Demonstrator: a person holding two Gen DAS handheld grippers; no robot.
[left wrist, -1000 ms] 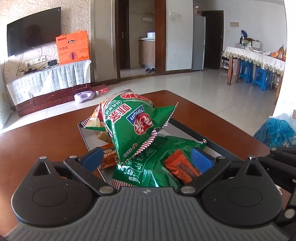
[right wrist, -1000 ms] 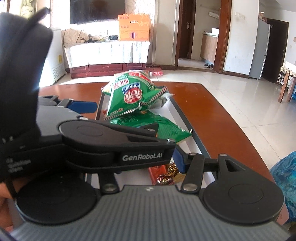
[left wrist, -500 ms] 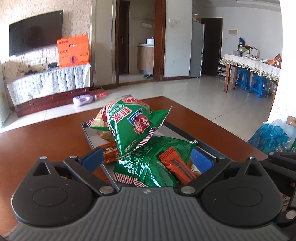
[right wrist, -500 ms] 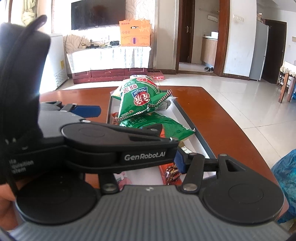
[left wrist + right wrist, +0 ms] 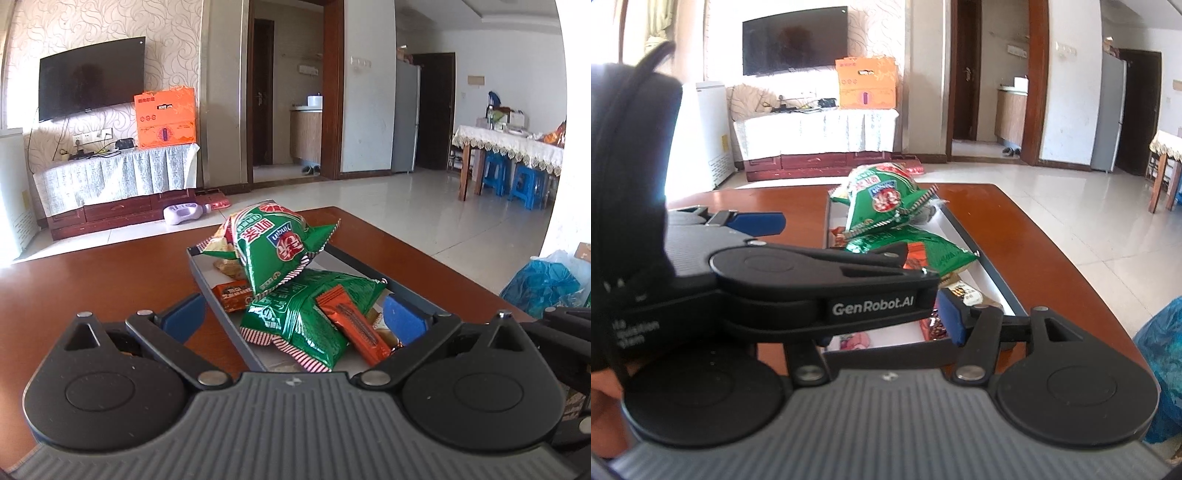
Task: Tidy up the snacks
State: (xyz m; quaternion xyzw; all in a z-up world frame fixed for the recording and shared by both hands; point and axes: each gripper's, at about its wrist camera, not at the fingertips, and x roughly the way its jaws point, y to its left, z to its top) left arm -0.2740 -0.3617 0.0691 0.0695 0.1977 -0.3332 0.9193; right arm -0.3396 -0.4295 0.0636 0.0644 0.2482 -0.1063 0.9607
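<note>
A dark-rimmed tray [image 5: 218, 306] with a white floor lies on the brown table [image 5: 92, 288]. In it, a puffed green snack bag [image 5: 275, 251] leans on a flat green bag [image 5: 295, 317], with orange bars [image 5: 351, 321] beside them. My left gripper [image 5: 295, 317] hovers open over the tray's near end, nothing between its blue pads. In the right wrist view the left gripper's black housing [image 5: 812, 288] crosses the front and hides one right finger. My right gripper [image 5: 890, 325] is opening just above the tray's near rim [image 5: 886, 354], with nothing seen pressed between its jaws.
A blue plastic bag [image 5: 543, 280] sits on the floor right of the table. A hand [image 5: 602, 391] shows at the lower left. Beyond the table stand a draped TV cabinet [image 5: 118, 177] with an orange box [image 5: 164, 118] and a dining table with blue stools [image 5: 528, 184].
Both grippers have drawn back from the snack pile, which now sits smaller and farther off in each view. The tray's near rim has come into the right view. The snacks have not moved.
</note>
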